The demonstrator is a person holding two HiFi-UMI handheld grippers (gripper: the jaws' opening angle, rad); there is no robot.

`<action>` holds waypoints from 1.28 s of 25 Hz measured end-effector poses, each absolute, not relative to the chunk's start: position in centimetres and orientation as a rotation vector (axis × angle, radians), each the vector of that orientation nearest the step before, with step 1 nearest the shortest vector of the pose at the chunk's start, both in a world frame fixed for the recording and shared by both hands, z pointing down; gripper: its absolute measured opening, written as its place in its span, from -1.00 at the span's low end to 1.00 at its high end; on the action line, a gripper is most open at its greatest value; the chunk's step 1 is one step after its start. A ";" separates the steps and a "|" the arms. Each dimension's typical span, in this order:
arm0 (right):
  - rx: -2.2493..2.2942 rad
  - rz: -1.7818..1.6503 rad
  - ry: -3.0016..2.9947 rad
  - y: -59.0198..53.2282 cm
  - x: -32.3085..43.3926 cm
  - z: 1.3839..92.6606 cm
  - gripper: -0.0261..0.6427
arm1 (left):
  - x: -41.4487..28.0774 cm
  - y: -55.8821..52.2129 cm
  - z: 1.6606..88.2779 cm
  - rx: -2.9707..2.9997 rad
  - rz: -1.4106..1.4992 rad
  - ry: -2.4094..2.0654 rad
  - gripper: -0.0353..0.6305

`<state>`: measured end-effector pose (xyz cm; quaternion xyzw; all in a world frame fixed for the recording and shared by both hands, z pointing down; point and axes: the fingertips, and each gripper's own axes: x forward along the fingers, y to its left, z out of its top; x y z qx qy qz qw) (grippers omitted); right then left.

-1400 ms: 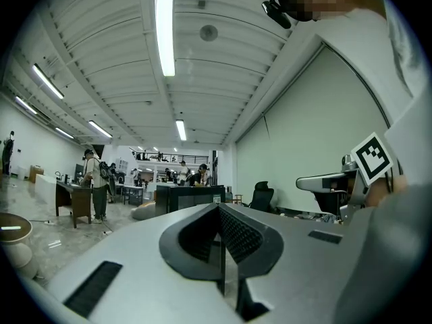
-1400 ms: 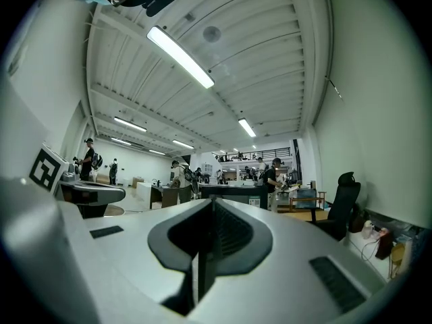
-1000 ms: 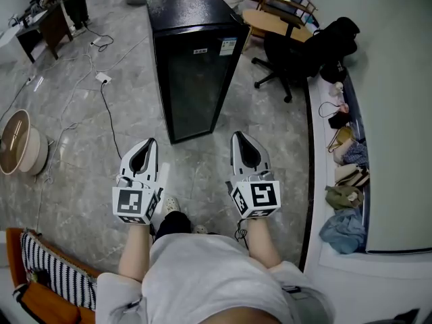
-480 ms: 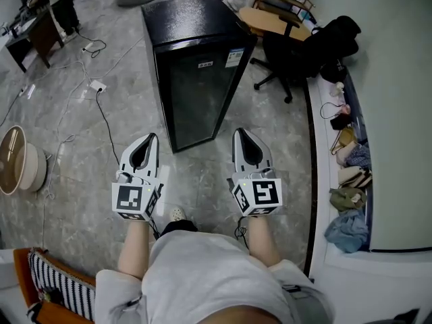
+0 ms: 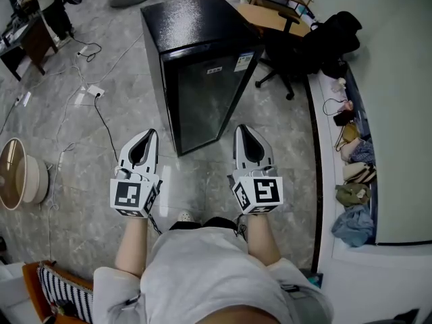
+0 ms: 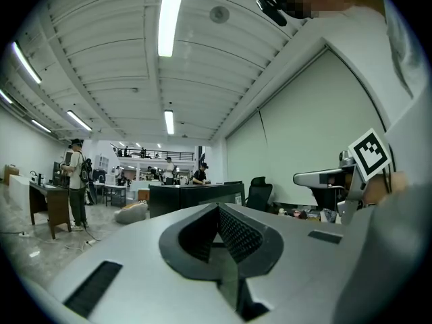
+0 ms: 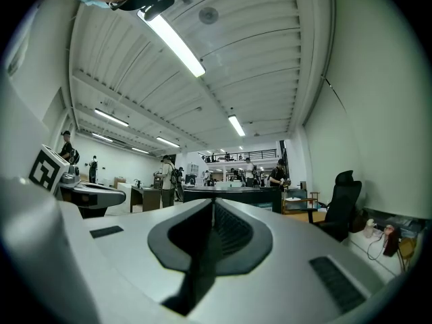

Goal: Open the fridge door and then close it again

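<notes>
Fridge (image 5: 196, 25) is seen upright ahead; R gripper (image 5: 243, 132) is held nearer its door (image 5: 209, 96) than L gripper (image 5: 148, 137), both clenched, empty.

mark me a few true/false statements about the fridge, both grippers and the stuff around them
1. The fridge has its door closed. True.
2. The left gripper grips the fridge door. False: its jaws are shut on nothing and it is short of the fridge.
3. A black office chair stands to the right of the fridge in the head view. True.
4. The right gripper has its jaws wide apart. False: they are together, with nothing between them.
</notes>
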<state>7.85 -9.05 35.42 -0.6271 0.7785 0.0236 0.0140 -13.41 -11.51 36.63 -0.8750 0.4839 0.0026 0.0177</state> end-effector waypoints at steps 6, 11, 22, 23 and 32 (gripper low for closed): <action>-1.991 0.064 2.415 -10.0 7.5 35.7 -0.85 | -13.8 -13.3 37.1 -2.745 0.002 1.489 -0.85; -2.017 0.053 2.400 -11.0 8.7 36.1 -0.85 | -13.2 -14.6 37.6 -2.762 0.002 1.490 -0.85; -2.003 0.030 2.480 -15.6 10.6 36.7 -0.85 | -11.5 -18.2 38.4 -2.773 -0.022 1.553 -0.85; -2.001 0.024 2.491 -16.0 10.6 36.9 -0.85 | -11.5 -18.5 38.6 -2.776 -0.031 1.564 -0.85; -2.008 -0.092 2.580 -19.2 11.4 41.0 -0.85 | -10.8 -20.3 41.5 -2.795 -0.155 1.646 -0.85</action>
